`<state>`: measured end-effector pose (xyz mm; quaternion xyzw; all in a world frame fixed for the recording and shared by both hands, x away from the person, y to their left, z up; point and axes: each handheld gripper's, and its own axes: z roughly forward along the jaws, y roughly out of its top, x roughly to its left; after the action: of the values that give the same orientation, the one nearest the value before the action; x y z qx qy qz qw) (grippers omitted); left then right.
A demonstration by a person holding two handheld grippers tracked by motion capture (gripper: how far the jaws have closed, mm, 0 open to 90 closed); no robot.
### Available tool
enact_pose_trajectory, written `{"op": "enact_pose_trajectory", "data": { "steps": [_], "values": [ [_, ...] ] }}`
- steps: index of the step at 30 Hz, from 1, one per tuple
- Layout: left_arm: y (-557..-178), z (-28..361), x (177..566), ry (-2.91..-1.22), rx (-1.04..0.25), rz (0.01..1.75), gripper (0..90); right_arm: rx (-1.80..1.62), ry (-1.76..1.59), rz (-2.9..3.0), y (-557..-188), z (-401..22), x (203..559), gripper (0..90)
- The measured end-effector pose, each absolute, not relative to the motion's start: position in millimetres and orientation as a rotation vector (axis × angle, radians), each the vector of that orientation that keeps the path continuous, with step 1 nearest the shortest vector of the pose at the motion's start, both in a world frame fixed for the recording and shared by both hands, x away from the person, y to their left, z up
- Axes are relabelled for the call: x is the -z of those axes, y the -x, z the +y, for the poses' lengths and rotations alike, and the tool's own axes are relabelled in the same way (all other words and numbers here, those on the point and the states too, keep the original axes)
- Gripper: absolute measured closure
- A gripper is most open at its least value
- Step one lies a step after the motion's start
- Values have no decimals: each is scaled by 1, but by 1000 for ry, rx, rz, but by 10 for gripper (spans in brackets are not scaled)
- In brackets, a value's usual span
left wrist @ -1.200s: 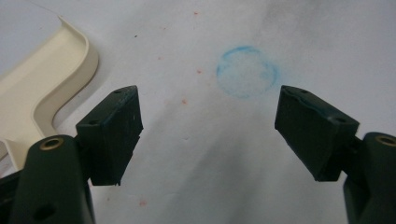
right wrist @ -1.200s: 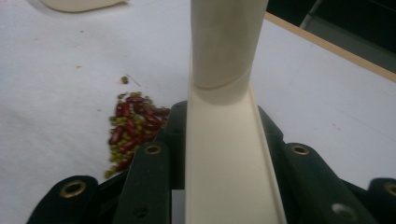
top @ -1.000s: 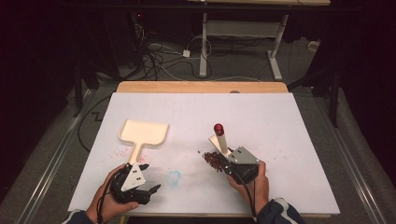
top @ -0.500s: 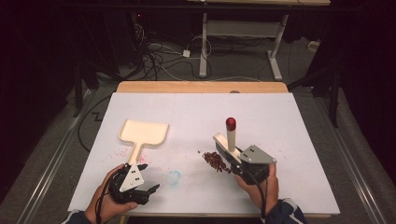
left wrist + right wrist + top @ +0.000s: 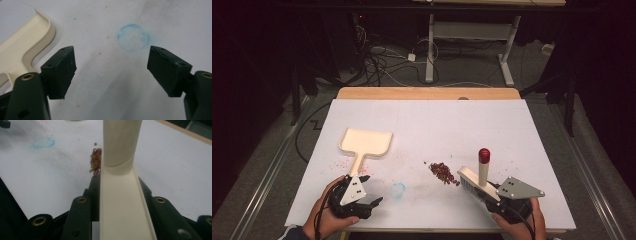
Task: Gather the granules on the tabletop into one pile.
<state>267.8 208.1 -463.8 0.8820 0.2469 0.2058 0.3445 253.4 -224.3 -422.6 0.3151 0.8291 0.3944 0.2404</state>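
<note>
R gripper pinching brush, crumbs just beside; L gripper spread.

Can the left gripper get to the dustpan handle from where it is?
Probably yes. The left gripper is open with nothing in it, and the dustpan handle lies just beside it on the table, with nothing between them.

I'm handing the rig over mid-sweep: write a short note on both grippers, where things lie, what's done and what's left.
Right gripper: shut on the brush, bristles on the table right of the crumbs.
Left gripper: open, holding nothing, beside the dustpan handle.
Done: crumbs lie in one small pile.
Left: grip the dustpan, bring it to the pile, sweep the crumbs in.
</note>
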Motion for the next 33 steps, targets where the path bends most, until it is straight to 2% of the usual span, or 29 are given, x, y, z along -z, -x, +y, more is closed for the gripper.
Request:
{"op": "enact_pose_trajectory", "data": {
  "steps": [15,33],
  "values": [
    [-269,211,465,-2271,-503,665,223,-1130,-819,2276,-278,-201,428,672],
    [-269,215,463,-2270,-540,685,223,-1153,-798,2410,-260,-254,393,670]
  ]
}}
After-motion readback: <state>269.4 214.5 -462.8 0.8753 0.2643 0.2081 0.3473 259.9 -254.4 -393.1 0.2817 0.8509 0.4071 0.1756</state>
